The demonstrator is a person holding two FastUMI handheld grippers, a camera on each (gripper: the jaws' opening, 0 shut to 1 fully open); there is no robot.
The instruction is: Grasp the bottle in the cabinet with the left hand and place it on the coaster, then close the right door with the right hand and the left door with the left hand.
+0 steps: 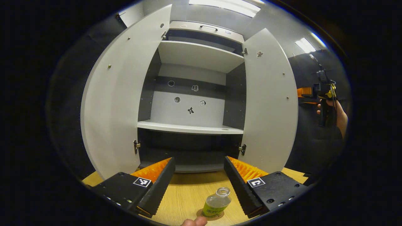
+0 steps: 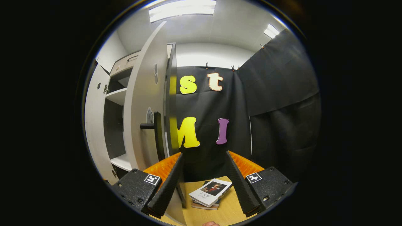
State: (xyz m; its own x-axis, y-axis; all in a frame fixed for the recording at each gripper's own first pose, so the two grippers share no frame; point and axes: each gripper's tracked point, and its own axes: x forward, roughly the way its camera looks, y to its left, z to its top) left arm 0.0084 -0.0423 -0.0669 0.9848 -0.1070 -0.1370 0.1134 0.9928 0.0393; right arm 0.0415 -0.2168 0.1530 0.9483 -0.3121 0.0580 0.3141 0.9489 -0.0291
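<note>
A small clear bottle [image 1: 216,203] with a green label and no cap stands upright on a round brown coaster [image 1: 220,216] on the wooden table. My left gripper [image 1: 198,161] is open above it, with neither finger touching the bottle. Ahead, the grey cabinet [image 1: 191,127] has its left door [image 1: 116,106] and right door [image 1: 270,103] both swung wide. The right gripper [image 1: 325,97] is held by a hand beyond the right door. In the right gripper view, my right gripper [image 2: 204,155] is open and holds nothing, close to the right door's edge [image 2: 171,110] and black handle [image 2: 155,128].
The cabinet shelves [image 1: 188,128] are bare. Two or three books [image 2: 209,192] lie stacked on the wooden table [image 2: 226,210] under the right gripper. Black cloth walls [image 2: 276,103] close off the booth to the right.
</note>
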